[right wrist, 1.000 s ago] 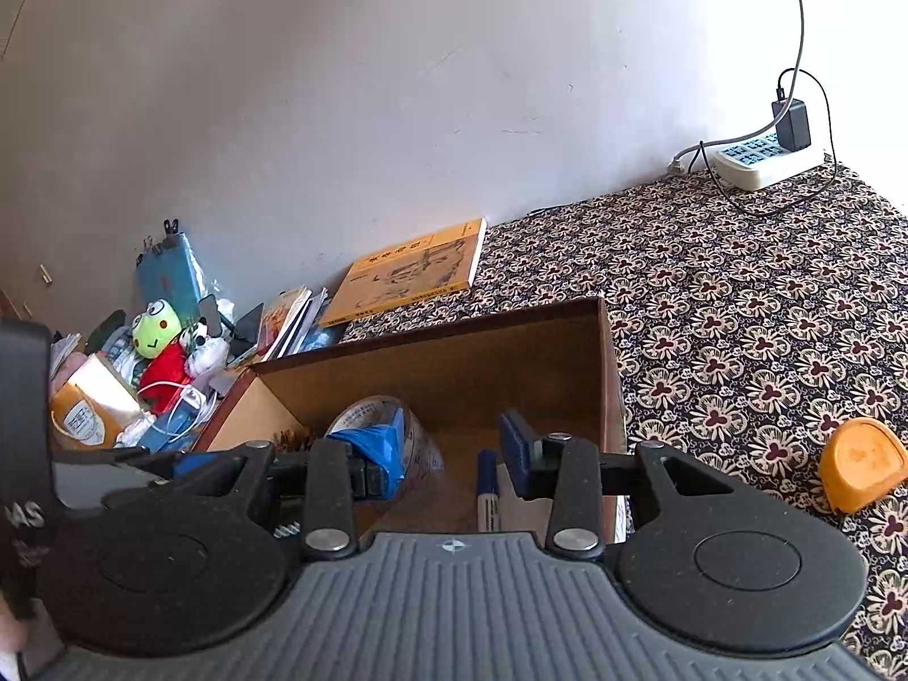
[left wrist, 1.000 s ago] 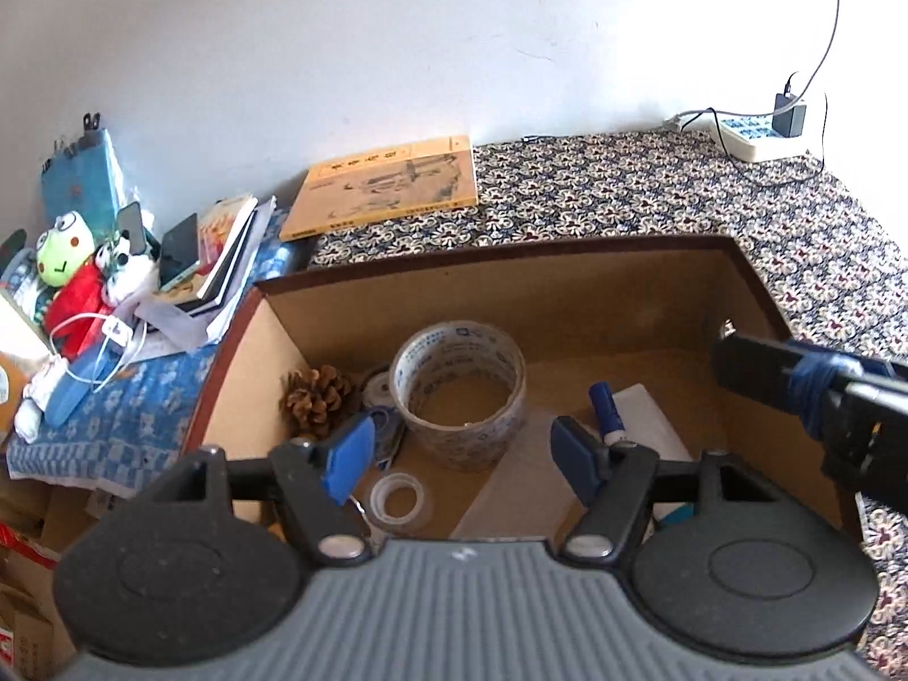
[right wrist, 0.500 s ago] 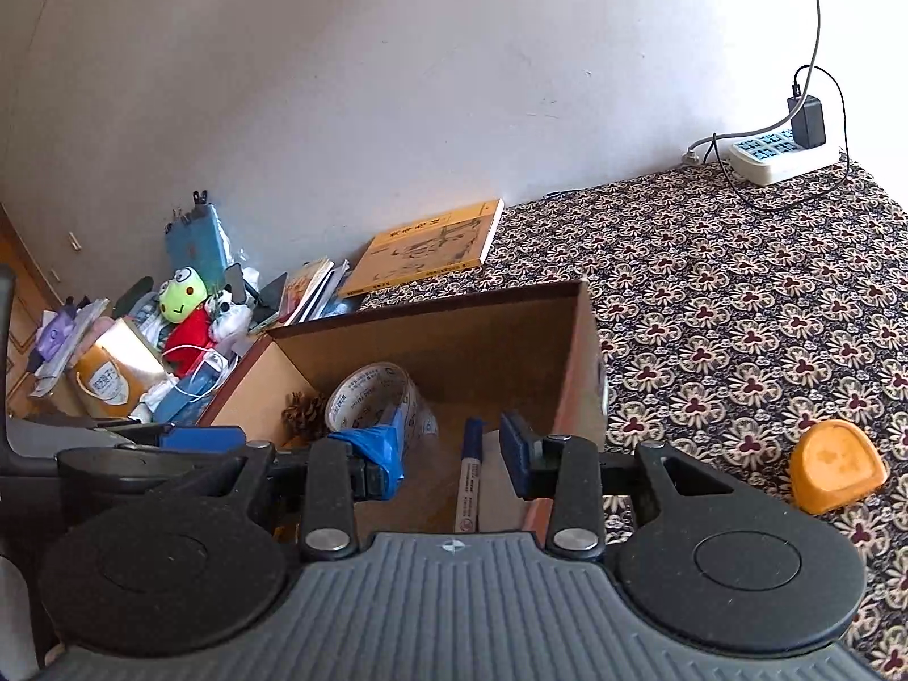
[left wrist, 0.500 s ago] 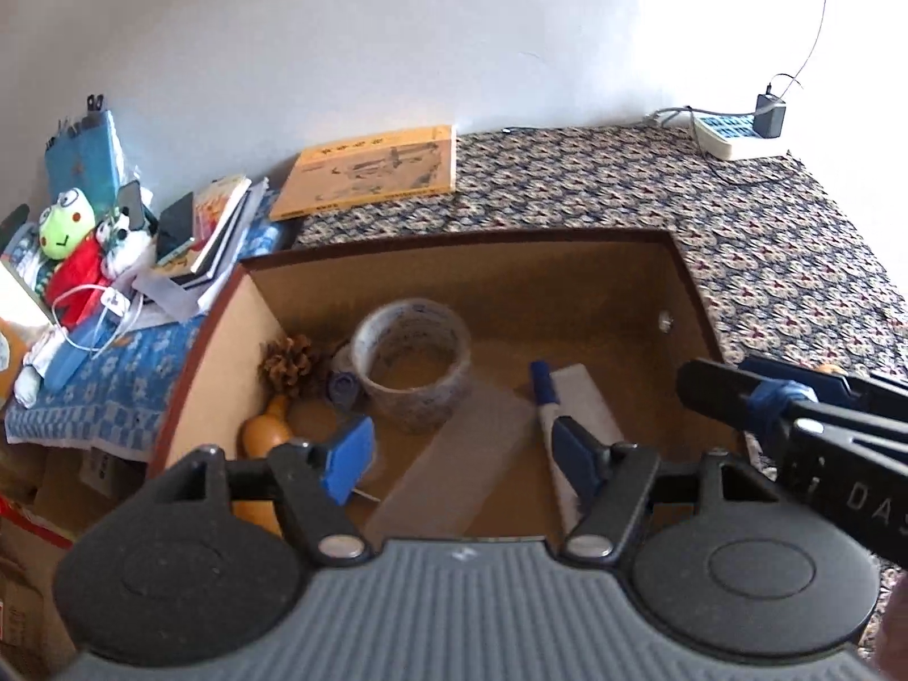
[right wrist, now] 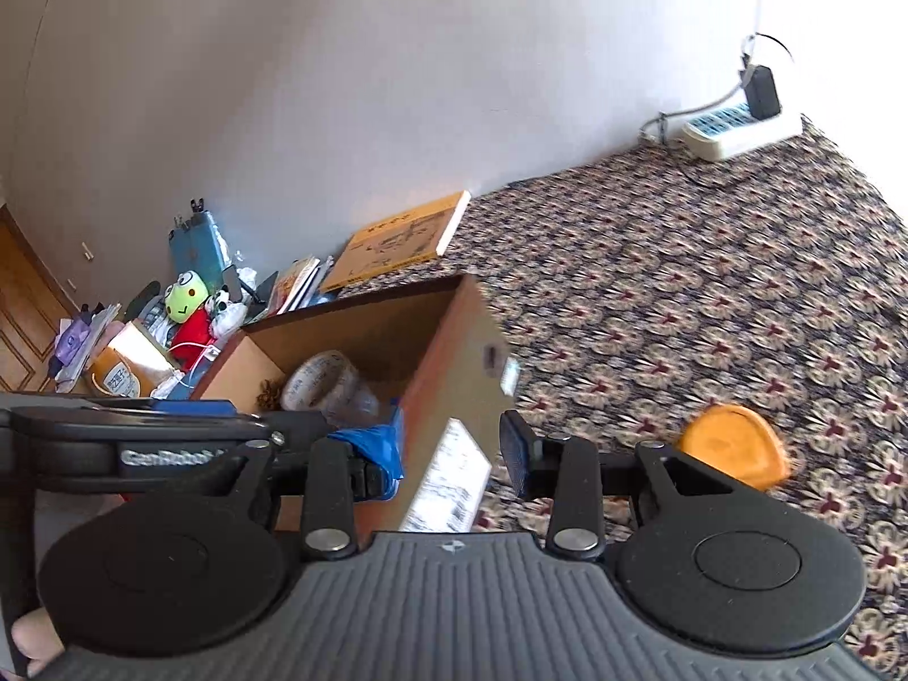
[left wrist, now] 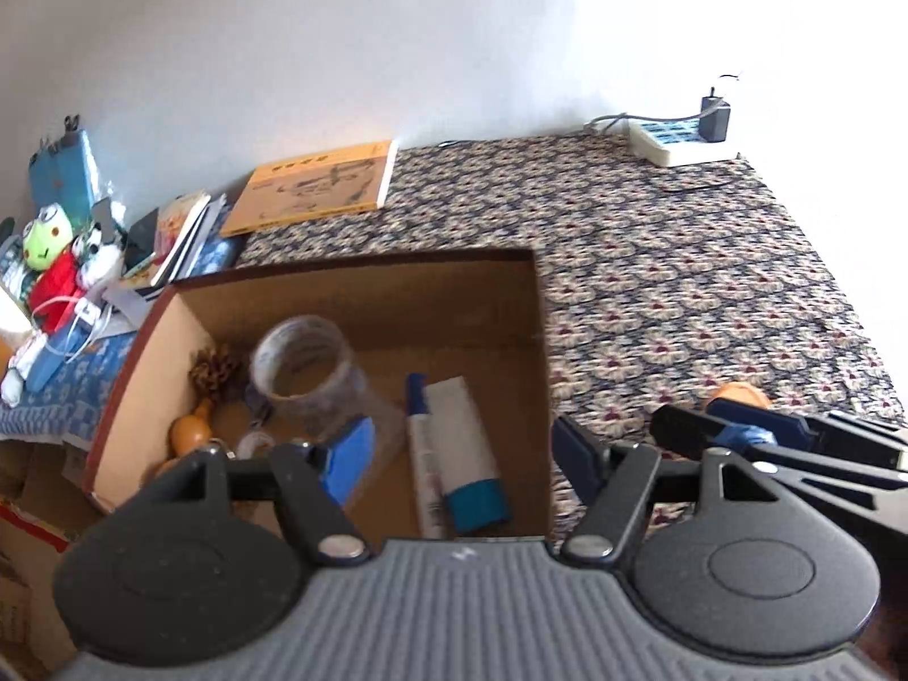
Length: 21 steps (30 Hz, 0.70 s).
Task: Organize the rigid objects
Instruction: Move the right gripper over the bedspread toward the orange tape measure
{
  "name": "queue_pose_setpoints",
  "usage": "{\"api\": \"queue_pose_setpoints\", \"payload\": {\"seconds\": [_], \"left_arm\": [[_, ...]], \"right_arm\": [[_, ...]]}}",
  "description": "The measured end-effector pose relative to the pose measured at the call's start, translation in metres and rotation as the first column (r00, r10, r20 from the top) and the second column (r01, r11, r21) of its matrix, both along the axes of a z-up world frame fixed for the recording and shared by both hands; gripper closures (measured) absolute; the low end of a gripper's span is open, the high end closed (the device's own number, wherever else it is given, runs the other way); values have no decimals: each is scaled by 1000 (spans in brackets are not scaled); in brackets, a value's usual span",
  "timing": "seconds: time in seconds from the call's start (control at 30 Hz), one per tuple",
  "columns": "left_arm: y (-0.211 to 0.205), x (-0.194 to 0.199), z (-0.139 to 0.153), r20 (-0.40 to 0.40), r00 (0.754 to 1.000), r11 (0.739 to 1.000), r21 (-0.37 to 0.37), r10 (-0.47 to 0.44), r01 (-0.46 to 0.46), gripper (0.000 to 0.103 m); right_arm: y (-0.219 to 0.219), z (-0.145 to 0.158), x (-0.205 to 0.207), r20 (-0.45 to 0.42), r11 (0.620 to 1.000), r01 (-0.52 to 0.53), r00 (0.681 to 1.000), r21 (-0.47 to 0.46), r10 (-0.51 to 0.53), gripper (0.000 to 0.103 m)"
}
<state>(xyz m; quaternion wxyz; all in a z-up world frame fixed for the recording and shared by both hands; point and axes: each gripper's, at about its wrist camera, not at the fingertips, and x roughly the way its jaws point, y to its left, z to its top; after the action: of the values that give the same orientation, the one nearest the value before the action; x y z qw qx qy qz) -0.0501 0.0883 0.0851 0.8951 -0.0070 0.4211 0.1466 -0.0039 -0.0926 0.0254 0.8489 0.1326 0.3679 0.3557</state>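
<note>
A brown cardboard box point(left wrist: 363, 275) point(right wrist: 448, 352) stands on the patterned cloth. Inside lie a clear tape roll point(left wrist: 301, 360) point(right wrist: 320, 389), a pine cone point(left wrist: 214, 370), a blue-capped marker point(left wrist: 420, 448), a white tube with a teal cap point(left wrist: 465, 454) and a small gourd point(left wrist: 190, 434). An orange wedge-shaped object point(right wrist: 735, 445) point(left wrist: 738, 397) rests on the cloth right of the box. My left gripper point(left wrist: 459, 454) hovers open over the box's right side. My right gripper point(right wrist: 451, 448) is open above the box's right wall, with the orange object just to its right.
A yellow book point(left wrist: 312, 184) lies behind the box by the wall. Plush toys point(left wrist: 51, 261), books and cables crowd the left. A power strip point(left wrist: 675, 139) with a charger sits at the far right corner. Patterned cloth point(right wrist: 709, 284) stretches right of the box.
Both grippers have pulled back and shifted right from over the box. The right gripper now hangs over the box's right wall, closer to the orange object. Both stay open.
</note>
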Motion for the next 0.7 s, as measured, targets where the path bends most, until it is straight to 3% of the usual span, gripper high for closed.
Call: {"api": "queue_pose_setpoints", "payload": {"seconds": [0.33, 0.7], "left_arm": [[-63, 15, -13, -1, 996, 995, -41, -92, 92, 32], [-115, 35, -67, -52, 971, 969, -100, -234, 228, 32]], "right_arm": [[-59, -28, 15, -87, 998, 57, 995, 1, -56, 82], [-115, -64, 30, -177, 989, 150, 973, -13, -150, 82]]}}
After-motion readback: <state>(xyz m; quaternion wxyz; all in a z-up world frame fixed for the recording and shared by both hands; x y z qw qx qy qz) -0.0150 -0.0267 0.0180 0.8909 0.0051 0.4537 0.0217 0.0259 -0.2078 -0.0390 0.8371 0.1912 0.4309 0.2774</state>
